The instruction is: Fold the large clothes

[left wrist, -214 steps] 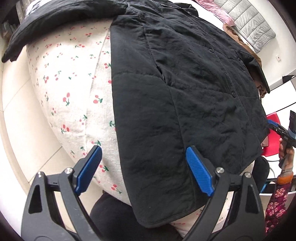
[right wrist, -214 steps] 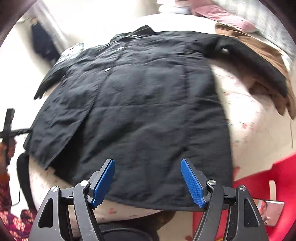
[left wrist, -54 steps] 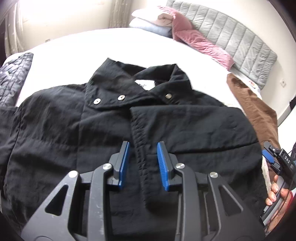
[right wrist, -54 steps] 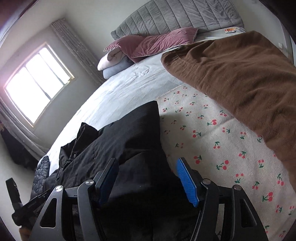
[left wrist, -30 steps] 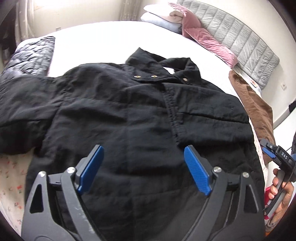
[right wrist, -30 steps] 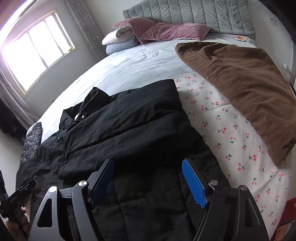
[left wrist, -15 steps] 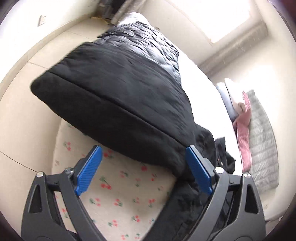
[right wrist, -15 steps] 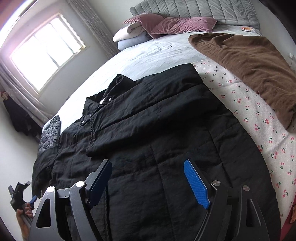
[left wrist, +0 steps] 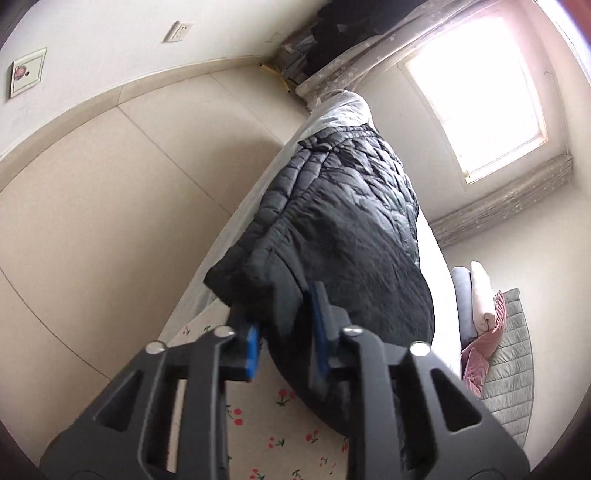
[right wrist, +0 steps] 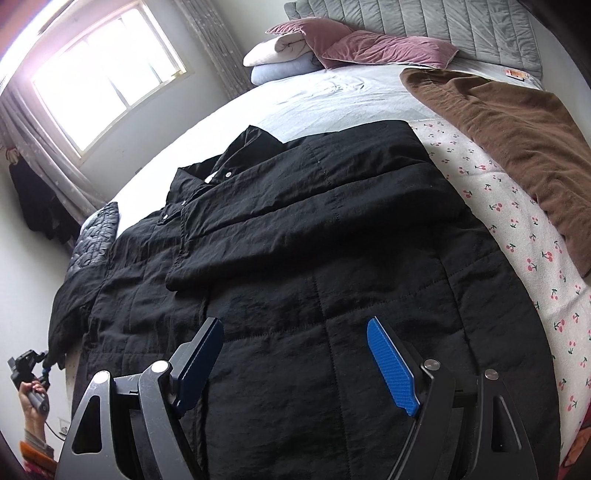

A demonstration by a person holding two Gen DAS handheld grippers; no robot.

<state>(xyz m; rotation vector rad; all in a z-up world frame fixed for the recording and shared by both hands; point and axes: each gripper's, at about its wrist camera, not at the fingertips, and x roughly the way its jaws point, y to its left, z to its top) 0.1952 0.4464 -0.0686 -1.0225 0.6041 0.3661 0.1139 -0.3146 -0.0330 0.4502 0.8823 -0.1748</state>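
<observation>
step: second sleeve fold | black jacket (right wrist: 314,258) flat on bed (right wrist: 332,99) | left gripper (left wrist: 284,332) jaws clamp sleeve cuff (left wrist: 258,291) | right gripper (right wrist: 295,362) jaws wide, empty | next: carry sleeve across the chest

Matt quilted cloth jacket (right wrist: 332,258), ribbed blue plastic pads (right wrist: 391,365), brown napped blanket (right wrist: 517,122).

A: The room has pale cream walls (left wrist: 92,33) and large beige floor tiles (left wrist: 110,192); a bright window (right wrist: 107,77) with grey curtains (right wrist: 218,48) floods it with daylight.

B: The bed (right wrist: 332,96) carries a grey quilted headboard (right wrist: 424,22), mauve pillows (right wrist: 373,46), and a cherry-print sheet (right wrist: 517,236). A wall switch (left wrist: 179,31) sits above the skirting.
</observation>
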